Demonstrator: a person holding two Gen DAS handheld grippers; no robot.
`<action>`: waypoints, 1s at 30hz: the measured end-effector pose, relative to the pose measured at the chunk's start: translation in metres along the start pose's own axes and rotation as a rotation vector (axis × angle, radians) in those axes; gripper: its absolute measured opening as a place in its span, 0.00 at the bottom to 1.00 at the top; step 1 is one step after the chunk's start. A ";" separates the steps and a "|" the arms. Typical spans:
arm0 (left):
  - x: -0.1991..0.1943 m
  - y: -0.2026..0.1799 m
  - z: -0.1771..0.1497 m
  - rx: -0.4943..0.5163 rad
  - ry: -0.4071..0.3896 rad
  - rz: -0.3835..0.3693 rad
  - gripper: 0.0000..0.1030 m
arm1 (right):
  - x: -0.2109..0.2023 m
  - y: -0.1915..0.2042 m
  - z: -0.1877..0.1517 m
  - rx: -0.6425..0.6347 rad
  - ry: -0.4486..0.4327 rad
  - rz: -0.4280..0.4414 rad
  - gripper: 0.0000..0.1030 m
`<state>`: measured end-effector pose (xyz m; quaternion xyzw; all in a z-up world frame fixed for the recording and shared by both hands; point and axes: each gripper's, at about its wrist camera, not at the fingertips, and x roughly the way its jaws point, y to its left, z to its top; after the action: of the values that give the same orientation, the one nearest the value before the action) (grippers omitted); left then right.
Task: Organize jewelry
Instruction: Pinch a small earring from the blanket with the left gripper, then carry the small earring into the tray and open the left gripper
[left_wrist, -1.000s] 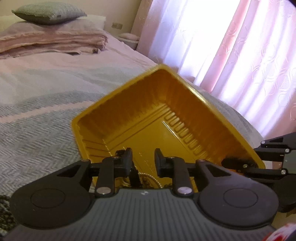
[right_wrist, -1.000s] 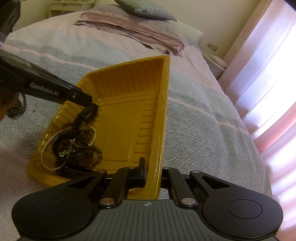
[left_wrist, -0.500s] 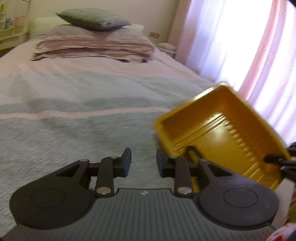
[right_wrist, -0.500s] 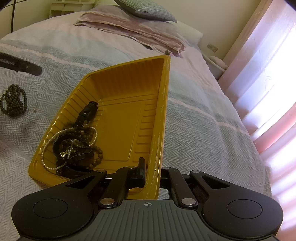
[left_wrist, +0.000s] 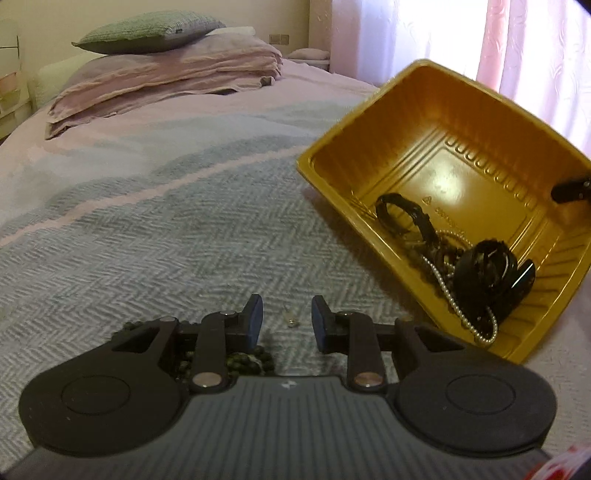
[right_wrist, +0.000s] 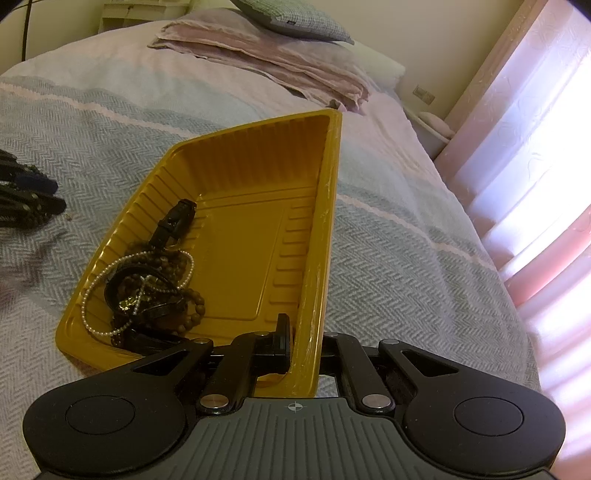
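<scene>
Left hand-held gripper (left_wrist: 286, 319) now outside jewelry-filled tray (left_wrist: 413, 122)

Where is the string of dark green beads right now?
The string of dark green beads lies on the grey herringbone bedspread, under the open left gripper by its left-hand finger, outside the yellow plastic tray to its right.

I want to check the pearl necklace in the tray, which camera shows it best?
The right wrist view: the pearl necklace lies looped over the dark jewelry in the yellow tray, mostly unobstructed. The left wrist view shows only a strand trailing toward the tray's near corner.
</scene>
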<state>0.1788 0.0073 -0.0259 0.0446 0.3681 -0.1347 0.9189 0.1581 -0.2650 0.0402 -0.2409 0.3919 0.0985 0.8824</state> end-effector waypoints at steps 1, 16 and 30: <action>0.003 -0.001 -0.001 0.003 0.002 -0.001 0.25 | 0.000 0.000 0.000 0.001 0.000 0.000 0.04; 0.027 -0.003 -0.004 0.007 0.057 0.002 0.07 | 0.001 -0.002 -0.001 0.001 0.003 0.001 0.04; -0.010 -0.032 0.021 0.017 -0.034 -0.092 0.07 | 0.001 -0.002 0.000 -0.002 0.003 0.000 0.04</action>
<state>0.1766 -0.0249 -0.0031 0.0333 0.3530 -0.1808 0.9174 0.1590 -0.2669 0.0402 -0.2421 0.3934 0.0986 0.8814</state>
